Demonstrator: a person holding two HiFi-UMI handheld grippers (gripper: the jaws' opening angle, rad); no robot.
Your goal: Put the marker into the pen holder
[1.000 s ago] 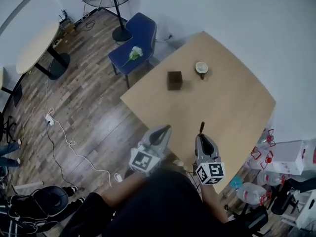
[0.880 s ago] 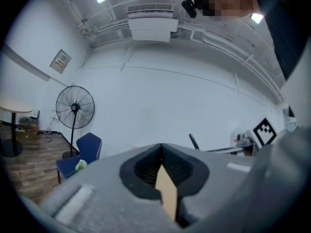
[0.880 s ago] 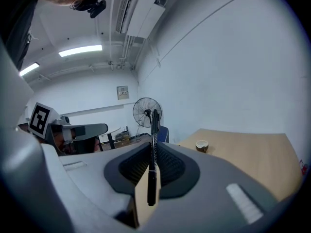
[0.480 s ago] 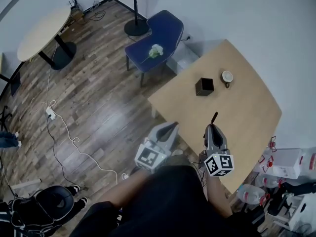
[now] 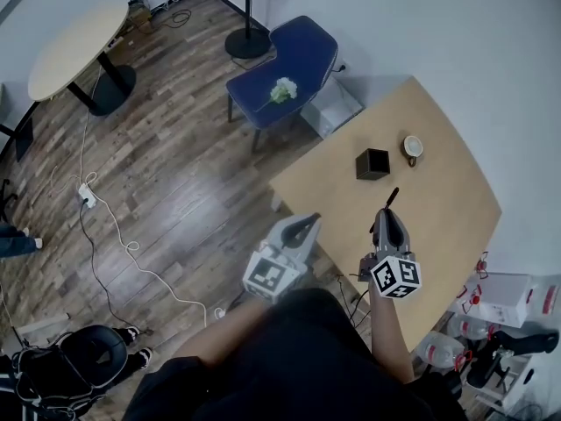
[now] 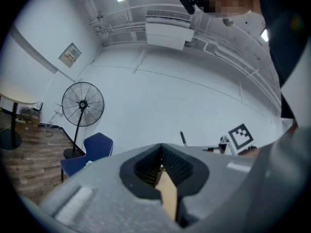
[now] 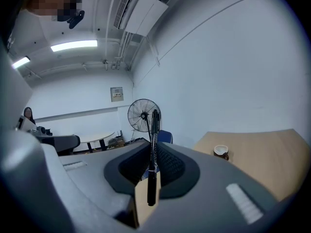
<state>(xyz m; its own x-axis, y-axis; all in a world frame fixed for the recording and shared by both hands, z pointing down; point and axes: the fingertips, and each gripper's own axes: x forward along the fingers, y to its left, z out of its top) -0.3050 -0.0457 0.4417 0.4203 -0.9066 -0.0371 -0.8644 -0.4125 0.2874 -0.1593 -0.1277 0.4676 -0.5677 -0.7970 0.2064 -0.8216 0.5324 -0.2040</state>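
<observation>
Right gripper (image 5: 388, 215): jaws closed on the marker (image 7: 153, 152), gripped at its lower half. The black shaft stands up out of the jaws, its tip clear above them. The gripper is held over the near part of the table (image 5: 443, 231).

Pen holder (image 5: 372, 163): black, open-topped, on the table ahead of the right gripper and well apart from it. A cup (image 5: 411, 148) sits just right of the holder.

Left gripper (image 5: 306, 223): jaws together, nothing between them, held left of the right gripper at the table's edge.
</observation>
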